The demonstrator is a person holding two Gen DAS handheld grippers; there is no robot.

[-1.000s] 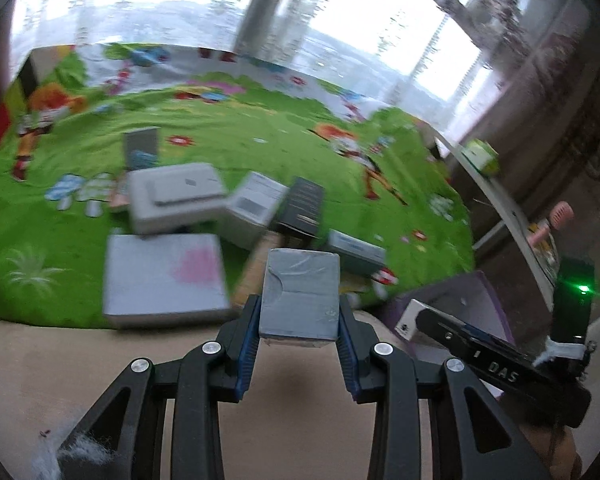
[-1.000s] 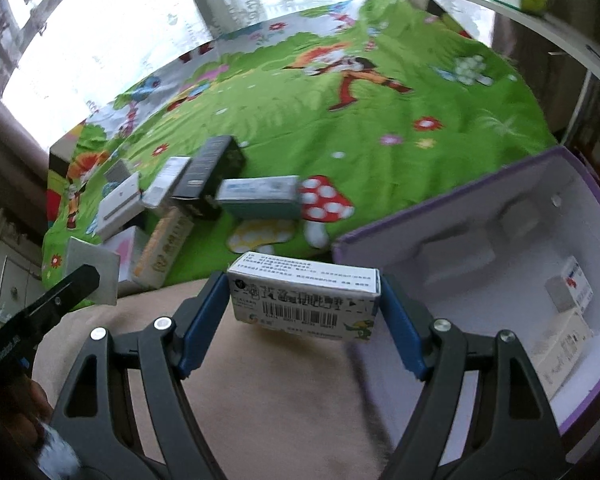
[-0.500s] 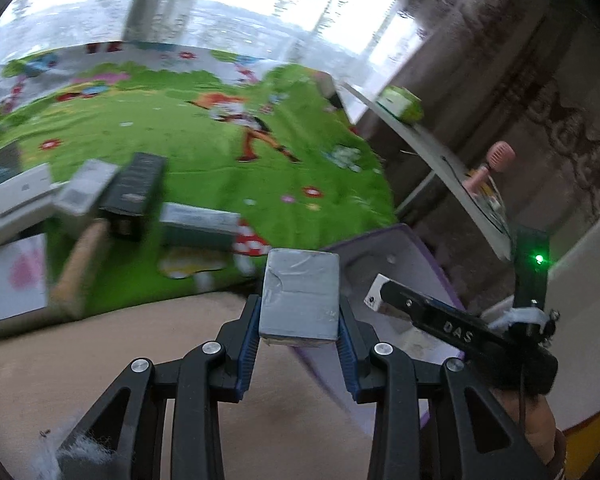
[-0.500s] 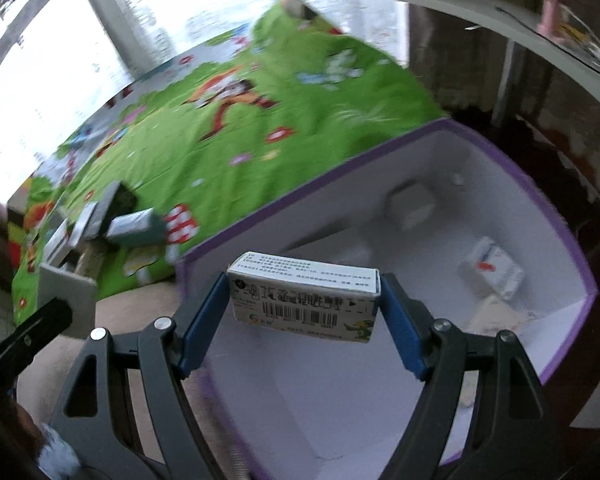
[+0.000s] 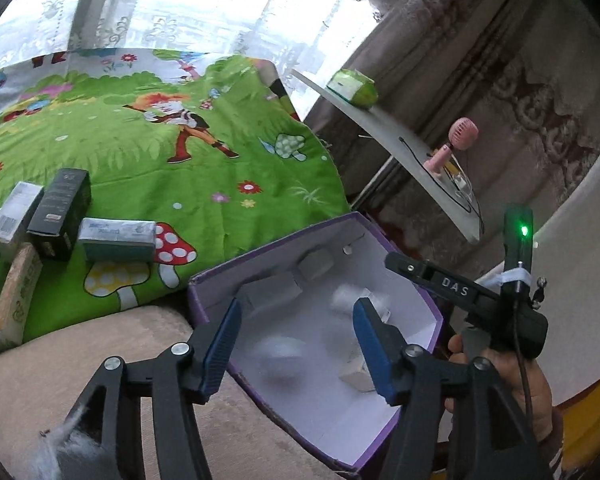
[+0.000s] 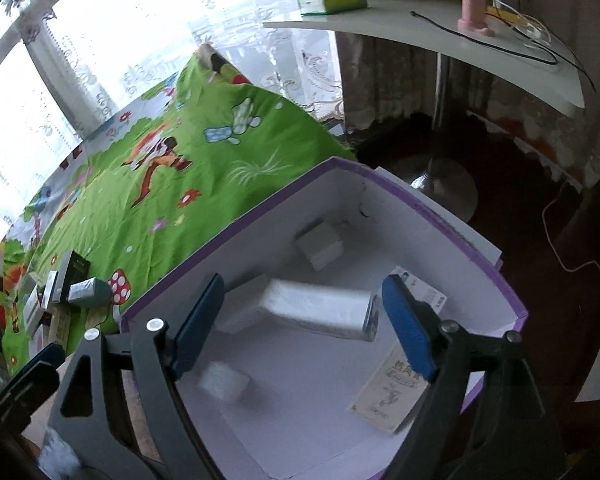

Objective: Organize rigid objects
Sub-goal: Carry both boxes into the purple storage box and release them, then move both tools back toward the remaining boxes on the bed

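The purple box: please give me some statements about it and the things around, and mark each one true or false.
1. The purple box is white inside. True.
2. The right gripper squeezes a carton. False: its fingers are opening, and a blurred white carton is falling free.
3. The left gripper holds a grey packet. False: nothing is between its opening fingers.
4. A black carton stands on the green blanket. True.

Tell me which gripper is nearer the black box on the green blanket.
Left. The left gripper hangs over the purple box's blanket-side edge, toward the black box. The right gripper hangs over the box's middle, farther off.
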